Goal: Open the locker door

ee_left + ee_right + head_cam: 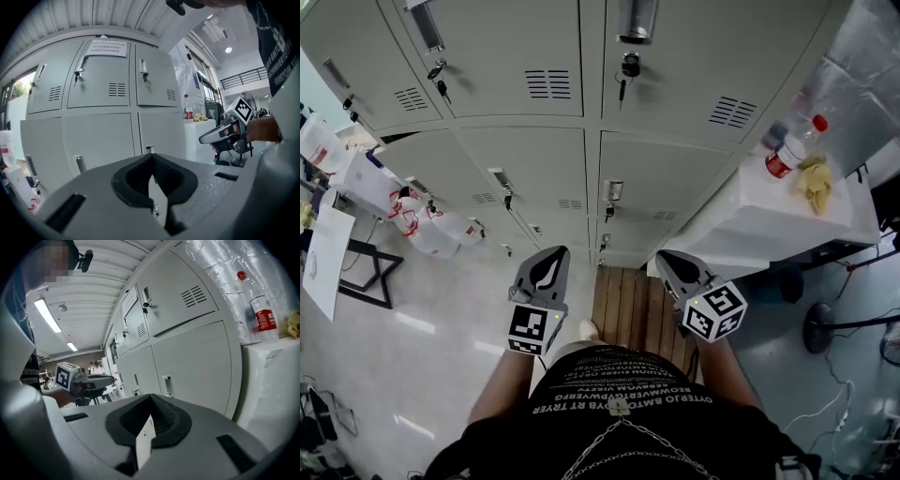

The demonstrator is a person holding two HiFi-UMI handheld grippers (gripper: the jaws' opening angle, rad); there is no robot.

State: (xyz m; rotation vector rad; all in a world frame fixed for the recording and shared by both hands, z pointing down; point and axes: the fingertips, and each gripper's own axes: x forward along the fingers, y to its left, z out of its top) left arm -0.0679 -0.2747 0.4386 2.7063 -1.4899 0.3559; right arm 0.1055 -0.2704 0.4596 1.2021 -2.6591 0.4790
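A bank of grey lockers (581,103) stands in front of me, every door closed. Keys hang from the locks of two upper doors (628,70) (439,80). The lower middle-right door carries a small recessed handle (613,191), also visible in the left gripper view (149,149) and the right gripper view (167,386). My left gripper (551,251) and right gripper (667,255) are held side by side at waist height, well short of the lockers. Both point toward the lower doors, shut and holding nothing. Each shows in the other's view: the right gripper (206,138), the left gripper (110,379).
A white cabinet (750,220) at the right bears a plastic bottle (787,152) and a yellow cloth (814,183). A wooden pallet (633,305) lies at the lockers' foot. Plastic jugs (431,230) and a black stand (370,272) sit at the left; a fan base (825,328) at the right.
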